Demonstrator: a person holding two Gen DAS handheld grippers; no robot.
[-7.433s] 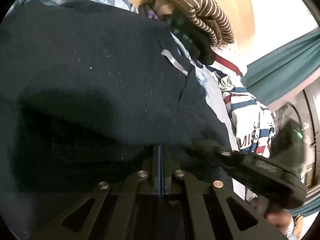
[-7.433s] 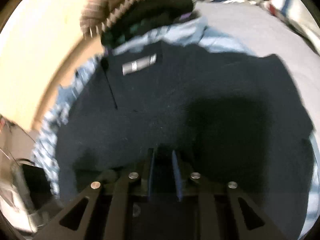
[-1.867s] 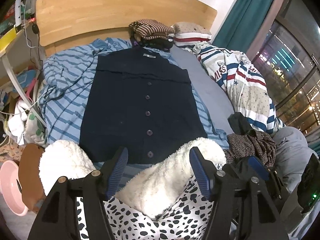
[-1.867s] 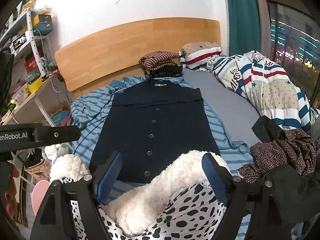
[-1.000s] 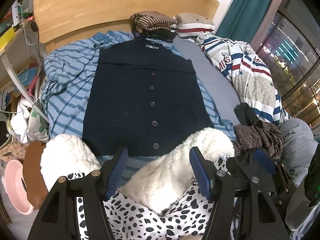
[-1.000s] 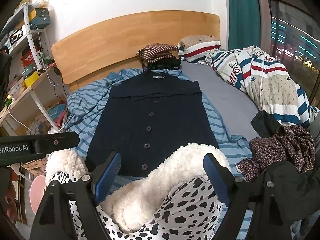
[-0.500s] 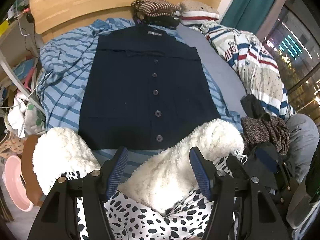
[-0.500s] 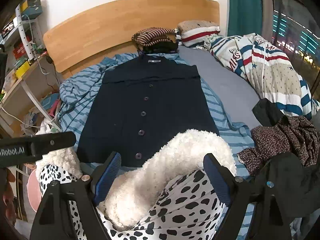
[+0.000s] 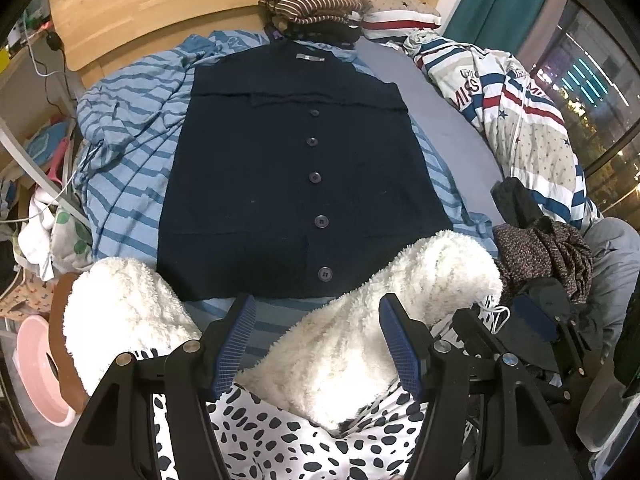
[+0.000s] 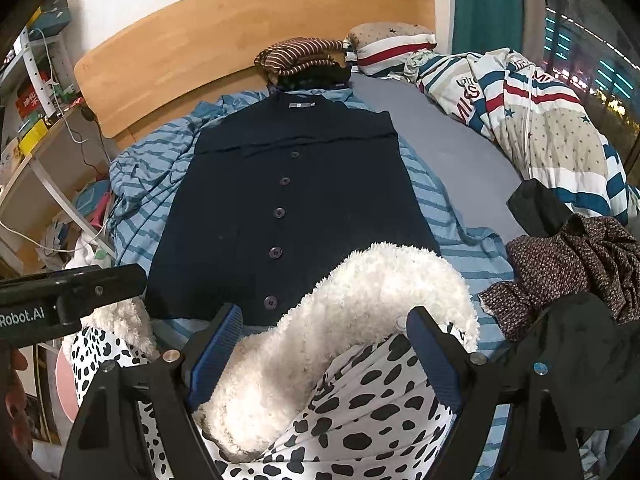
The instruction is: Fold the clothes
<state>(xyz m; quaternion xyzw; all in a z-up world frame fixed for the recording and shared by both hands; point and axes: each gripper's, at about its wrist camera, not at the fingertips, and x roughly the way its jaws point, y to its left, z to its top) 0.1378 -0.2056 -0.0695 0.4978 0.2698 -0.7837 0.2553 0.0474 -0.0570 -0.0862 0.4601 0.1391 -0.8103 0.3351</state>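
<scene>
Matt knit cardigan (image 9: 296, 176); fluffy fleece jacket (image 10: 352, 320); smooth wood headboard (image 10: 240, 28).

Cardigan (image 9: 280, 168): lies flat on the striped sheet (image 9: 128, 184), collar toward the headboard (image 9: 160, 4), hem toward the cameras.
Folded pile (image 9: 308, 8): behind the collar, against the headboard.
Pillow (image 9: 396, 16): just right of the folded pile.
Duvet (image 9: 520, 120): bunched along the bed's right side.
Crumpled clothes (image 9: 544, 248): right of the cardigan's hem, in front of the duvet.
Fleece garment (image 9: 360, 344): in front of the hem, its right part overlapping the hem's right corner.
Left gripper (image 9: 318, 346): above the fleece garment, fingers apart.
Right gripper (image 10: 322, 354): over the fleece garment, fingers apart, right of the left gripper.
Shelves (image 10: 36, 92): left of the bed.
</scene>
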